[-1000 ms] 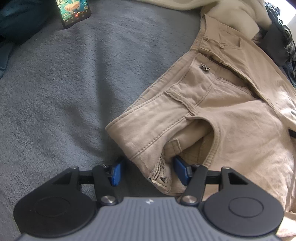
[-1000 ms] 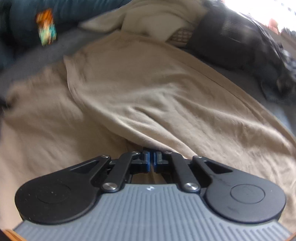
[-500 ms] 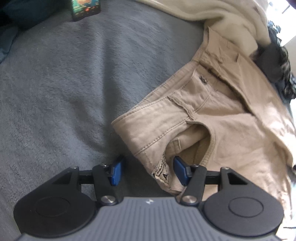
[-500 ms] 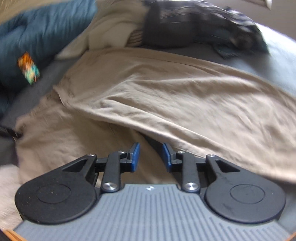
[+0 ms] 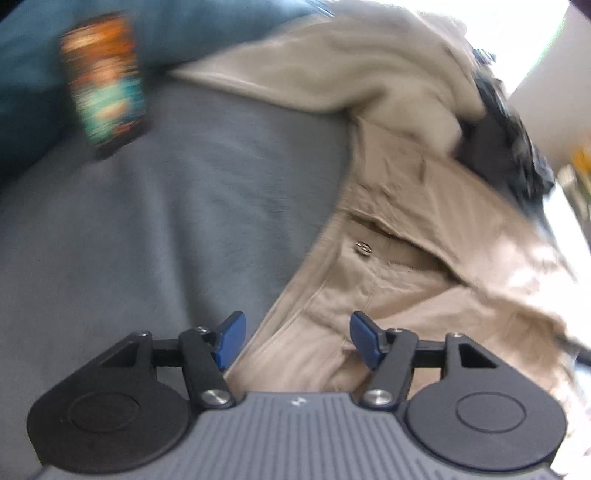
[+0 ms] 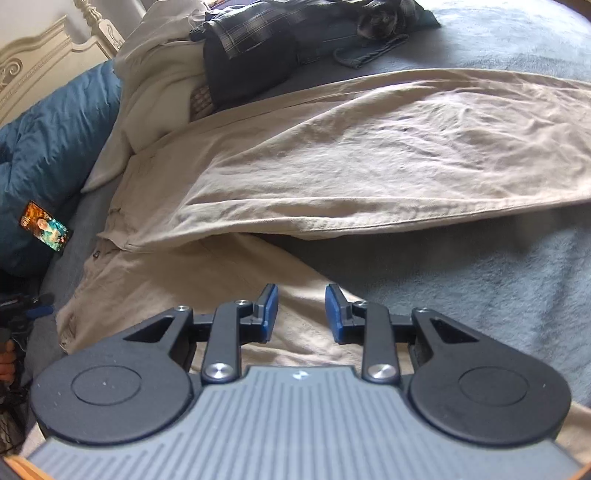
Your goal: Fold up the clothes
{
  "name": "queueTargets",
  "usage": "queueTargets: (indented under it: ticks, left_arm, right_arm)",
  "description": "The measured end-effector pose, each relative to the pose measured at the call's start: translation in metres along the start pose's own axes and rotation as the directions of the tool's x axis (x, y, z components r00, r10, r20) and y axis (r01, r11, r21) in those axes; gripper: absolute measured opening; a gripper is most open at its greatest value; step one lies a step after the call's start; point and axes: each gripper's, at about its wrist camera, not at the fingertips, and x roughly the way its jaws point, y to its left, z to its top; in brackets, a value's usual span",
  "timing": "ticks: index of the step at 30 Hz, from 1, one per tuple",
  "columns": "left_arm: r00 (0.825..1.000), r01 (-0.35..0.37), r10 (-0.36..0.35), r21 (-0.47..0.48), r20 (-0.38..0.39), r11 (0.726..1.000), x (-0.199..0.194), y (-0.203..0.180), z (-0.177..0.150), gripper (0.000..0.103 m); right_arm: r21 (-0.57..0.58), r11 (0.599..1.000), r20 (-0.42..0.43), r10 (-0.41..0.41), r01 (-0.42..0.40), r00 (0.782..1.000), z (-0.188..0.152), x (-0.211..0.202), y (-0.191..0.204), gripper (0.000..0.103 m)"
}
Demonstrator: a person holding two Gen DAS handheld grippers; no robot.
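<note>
Left gripper (image 5: 297,341): your jaws gape wide over the khaki trousers (image 5: 399,280), lower centre.
Right gripper (image 6: 301,312): released, empty, above a trouser leg (image 6: 207,280).
Phone (image 6: 45,226): left edge.

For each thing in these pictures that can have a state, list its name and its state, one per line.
Left tool: open, over the trousers' waist, holding nothing.
Right tool: open, above a trouser leg, holding nothing.
Khaki trousers: spread on the bed, one leg folded over the other, fly unbuttoned.
Phone: screen lit, lying against the blue duvet.
Dark plaid garment: crumpled, unfolded.
</note>
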Motion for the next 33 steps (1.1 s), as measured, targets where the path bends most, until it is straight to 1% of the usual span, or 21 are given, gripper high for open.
queueTargets:
  ticks: [1,3,4,6,8,10,12,13,15,17,18,20,22,23,24,25,27,28,30,32,33]
  left_arm:
    - [1.0,-0.009,0.01,0.063,-0.019,0.998,0.011,-0.006,0.006,0.066]
    - [0.998,-0.003,0.013,0.156,-0.062,0.988,0.034,-0.015,0.017,0.067]
    - [0.997,0.004,0.01,0.182,-0.076,0.983,0.044,-0.019,0.021,0.068]
    - [0.997,0.031,-0.014,0.218,-0.081,0.976,0.056,-0.025,0.025,0.081]
    - [0.997,0.027,-0.006,0.259,-0.082,0.966,0.062,-0.031,0.025,0.081]
    - [0.997,0.025,-0.003,0.284,-0.077,0.958,0.063,-0.039,0.025,0.074]
    - [0.998,0.023,-0.002,0.327,-0.064,0.945,0.061,-0.047,0.023,0.059]
    - [0.999,0.014,0.006,0.355,-0.054,0.935,0.059,-0.052,0.02,0.053]
    - [0.999,-0.016,0.03,0.398,-0.028,0.917,0.057,-0.063,0.017,0.03]
    - [0.999,-0.051,0.055,0.428,0.003,0.902,0.054,-0.074,0.015,0.019]
    - [0.998,-0.069,0.067,0.434,0.021,0.898,0.051,-0.078,0.016,0.015]
    - [0.995,-0.1,0.08,0.421,0.065,0.902,0.044,-0.082,0.02,0.015]
    - [0.994,-0.107,0.083,0.413,0.076,0.905,0.044,-0.081,0.023,0.015]
    - [0.994,-0.109,0.092,0.416,0.061,0.903,0.05,-0.081,0.022,0.015]
    - [0.994,-0.112,0.105,0.423,0.039,0.899,0.057,-0.08,0.02,0.018]
    - [0.992,-0.122,0.122,0.439,0.029,0.89,0.064,-0.08,0.016,0.022]
    - [0.986,-0.164,0.152,0.457,0.063,0.874,0.065,-0.082,0.011,0.036]
    - [0.984,-0.177,0.163,0.46,0.072,0.87,0.063,-0.082,0.011,0.039]
    - [0.984,-0.181,0.165,0.439,0.074,0.88,0.056,-0.074,0.014,0.059]
    - [0.985,-0.174,0.157,0.413,0.074,0.894,0.048,-0.064,0.017,0.068]
    - [0.986,-0.164,0.146,0.4,0.075,0.902,0.044,-0.058,0.018,0.071]
  right_arm:
    - [-0.008,1.0,-0.005,0.003,-0.003,1.0,0.0,0.001,0.004,0.027]
    - [-0.024,1.0,-0.014,0.009,-0.009,1.0,-0.001,0.003,0.011,0.027]
    - [-0.032,0.999,-0.019,0.012,-0.013,1.0,-0.002,0.004,0.014,0.027]
    - [-0.048,0.999,-0.028,0.018,-0.019,0.999,-0.003,0.005,0.021,0.027]
    - [-0.061,0.998,-0.038,0.021,-0.023,0.999,-0.004,0.007,0.028,0.027]
    - [-0.06,0.998,-0.049,0.014,-0.017,0.999,-0.008,0.009,0.029,0.027]
    - [-0.056,0.998,-0.057,0.006,-0.009,0.998,-0.011,0.012,0.03,0.027]
    - [-0.053,0.999,-0.06,0.003,-0.006,0.998,-0.012,0.013,0.029,0.027]
    - [-0.047,0.999,-0.063,-0.005,0.002,0.998,-0.013,0.017,0.028,0.027]
    - [-0.045,0.999,-0.065,-0.014,0.011,0.998,-0.014,0.02,0.027,0.027]
    - [-0.048,0.999,-0.064,-0.018,0.014,0.998,-0.014,0.021,0.027,0.027]
    - [-0.057,0.998,-0.061,-0.025,0.022,0.998,-0.013,0.022,0.028,0.027]
    - [-0.078,0.996,-0.051,-0.036,0.032,0.998,-0.011,0.02,0.028,0.027]
    - [-0.086,0.996,-0.047,-0.042,0.038,0.998,-0.011,0.019,0.028,0.027]
    - [-0.088,0.995,-0.047,-0.051,0.046,0.998,-0.011,0.019,0.026,0.027]
    - [-0.086,0.995,-0.048,-0.062,0.058,0.997,-0.011,0.019,0.024,0.027]
    - [-0.078,0.994,-0.046,-0.086,0.082,0.995,-0.012,0.019,0.017,0.027]
    - [-0.062,0.993,-0.039,-0.103,0.101,0.994,-0.013,0.016,0.011,0.027]
    - [-0.009,0.988,-0.016,-0.151,0.151,0.988,-0.015,0.002,-0.006,0.027]
    - [0.057,0.976,0.019,-0.212,0.211,0.977,-0.016,-0.021,-0.025,0.027]
    - [0.101,0.963,0.038,-0.253,0.248,0.967,-0.019,-0.037,-0.038,0.027]
